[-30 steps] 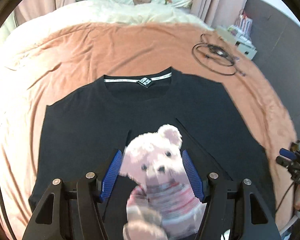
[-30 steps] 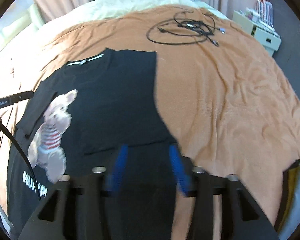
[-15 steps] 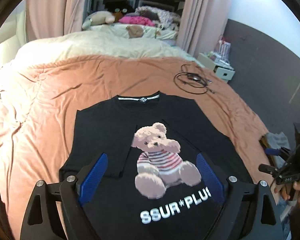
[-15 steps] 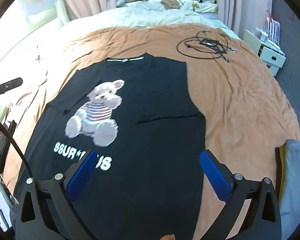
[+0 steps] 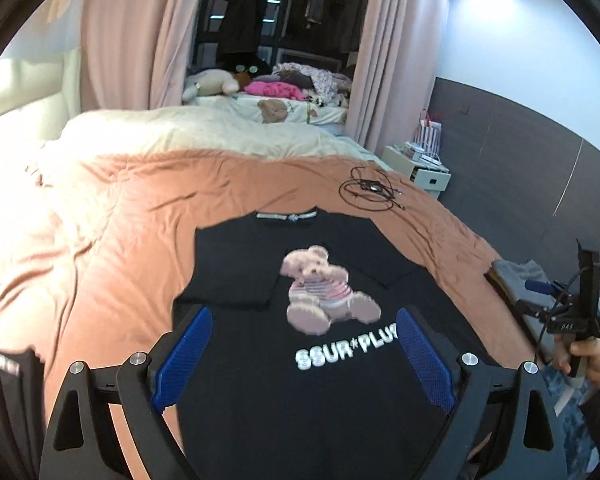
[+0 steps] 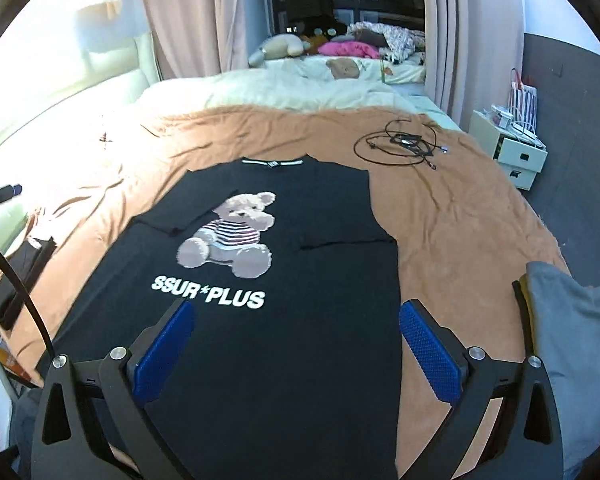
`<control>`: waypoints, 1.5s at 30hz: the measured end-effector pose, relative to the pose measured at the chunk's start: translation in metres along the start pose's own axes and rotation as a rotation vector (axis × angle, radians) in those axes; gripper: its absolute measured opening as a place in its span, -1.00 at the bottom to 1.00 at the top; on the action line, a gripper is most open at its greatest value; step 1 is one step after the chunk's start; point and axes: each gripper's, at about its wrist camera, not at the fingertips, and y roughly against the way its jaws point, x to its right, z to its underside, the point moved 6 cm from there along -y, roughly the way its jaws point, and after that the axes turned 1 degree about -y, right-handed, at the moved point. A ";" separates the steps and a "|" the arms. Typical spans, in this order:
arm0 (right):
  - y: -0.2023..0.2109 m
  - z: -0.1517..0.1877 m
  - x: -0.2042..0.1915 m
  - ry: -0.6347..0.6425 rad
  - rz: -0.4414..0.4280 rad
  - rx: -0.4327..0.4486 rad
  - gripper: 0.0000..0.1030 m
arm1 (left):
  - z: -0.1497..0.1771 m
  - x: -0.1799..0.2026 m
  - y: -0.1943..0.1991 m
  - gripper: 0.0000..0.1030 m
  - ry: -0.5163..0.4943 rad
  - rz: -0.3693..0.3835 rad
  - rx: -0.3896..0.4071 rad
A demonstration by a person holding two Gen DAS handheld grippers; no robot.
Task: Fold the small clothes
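Observation:
A black T-shirt with a teddy-bear print and white lettering lies flat on the orange bedspread, both sleeves folded inward over the body. My left gripper hovers open above the shirt's lower left part, its blue pads wide apart and holding nothing. Above the lower right part of the shirt my right gripper also stands wide open and empty. In the left wrist view the right gripper's handle shows at the right edge, held in a hand.
A tangle of black cable lies on the orange bedspread beyond the shirt. A pile of folded clothes sits at the bed's right edge. White drawers stand by the dark wall. A cream duvet and soft toys lie behind.
Both grippers have pulled back and risen from the shirt, and their jaws have opened wide. The whole shirt with both sleeves folded in has come into view.

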 end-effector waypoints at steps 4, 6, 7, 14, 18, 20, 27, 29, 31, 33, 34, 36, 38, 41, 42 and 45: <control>0.032 0.022 0.000 0.030 0.024 0.047 0.98 | 0.022 -0.013 0.035 1.00 -0.003 -0.052 0.018; 0.051 0.036 0.001 0.044 0.037 0.066 0.98 | 0.032 -0.020 0.049 1.00 0.000 -0.072 0.028; 0.056 0.041 0.001 0.041 0.041 0.080 0.98 | 0.039 -0.022 0.056 1.00 -0.001 -0.081 0.027; 0.088 0.093 0.000 0.033 0.049 0.020 0.98 | 0.090 -0.030 0.094 1.00 0.013 -0.095 0.012; 0.104 0.122 -0.004 0.027 0.009 -0.012 0.98 | 0.125 -0.033 0.103 1.00 0.059 -0.091 -0.036; 0.109 0.137 -0.002 0.011 0.002 -0.023 1.00 | 0.140 -0.035 0.105 1.00 0.073 -0.097 -0.051; 0.119 0.167 0.024 -0.054 0.001 -0.061 1.00 | 0.194 -0.044 0.112 1.00 0.156 -0.069 -0.079; 0.118 0.173 0.027 -0.072 -0.002 -0.064 1.00 | 0.208 -0.047 0.114 1.00 0.187 -0.069 -0.088; 0.116 0.177 0.028 -0.095 -0.004 -0.065 1.00 | 0.220 -0.050 0.115 1.00 0.222 -0.067 -0.093; 0.114 0.184 0.030 -0.113 -0.004 -0.064 1.00 | 0.230 -0.054 0.117 1.00 0.250 -0.065 -0.096; 0.113 0.189 0.031 -0.133 -0.008 -0.068 1.00 | 0.234 -0.055 0.116 1.00 0.260 -0.065 -0.098; 0.109 0.196 0.034 -0.163 -0.004 -0.082 1.00 | 0.243 -0.060 0.116 1.00 0.283 -0.067 -0.104; 0.104 0.206 0.038 -0.186 0.015 -0.091 1.00 | 0.250 -0.063 0.116 0.99 0.305 -0.064 -0.103; 0.097 0.216 0.046 -0.255 -0.006 -0.080 1.00 | 0.261 -0.070 0.114 0.93 0.353 -0.049 -0.100; 0.094 0.219 0.050 -0.292 -0.020 -0.078 1.00 | 0.265 -0.074 0.113 0.86 0.374 -0.047 -0.103; 0.085 0.228 0.065 -0.399 -0.075 -0.062 0.75 | 0.275 -0.084 0.105 0.68 0.435 -0.038 -0.115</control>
